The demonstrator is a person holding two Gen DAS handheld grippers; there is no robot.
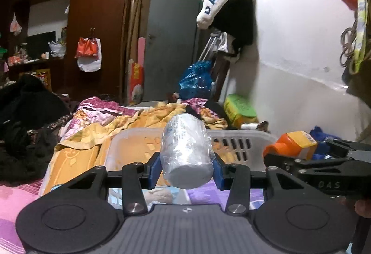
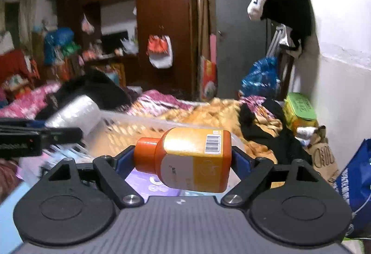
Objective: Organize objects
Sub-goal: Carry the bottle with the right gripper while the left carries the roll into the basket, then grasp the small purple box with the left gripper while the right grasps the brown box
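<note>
My left gripper is shut on a white roll wrapped in clear plastic and holds it above the near rim of a white plastic basket on the bed. My right gripper is shut on an orange bottle with an orange cap, held on its side, cap to the left, over the basket. The bottle and right gripper also show at the right of the left wrist view. The roll and left gripper show at the left of the right wrist view.
The bed carries a yellow patterned blanket, pink sheets and dark clothes. A green-lidded box and a blue bag lie by the white wall. A wardrobe and grey door stand behind.
</note>
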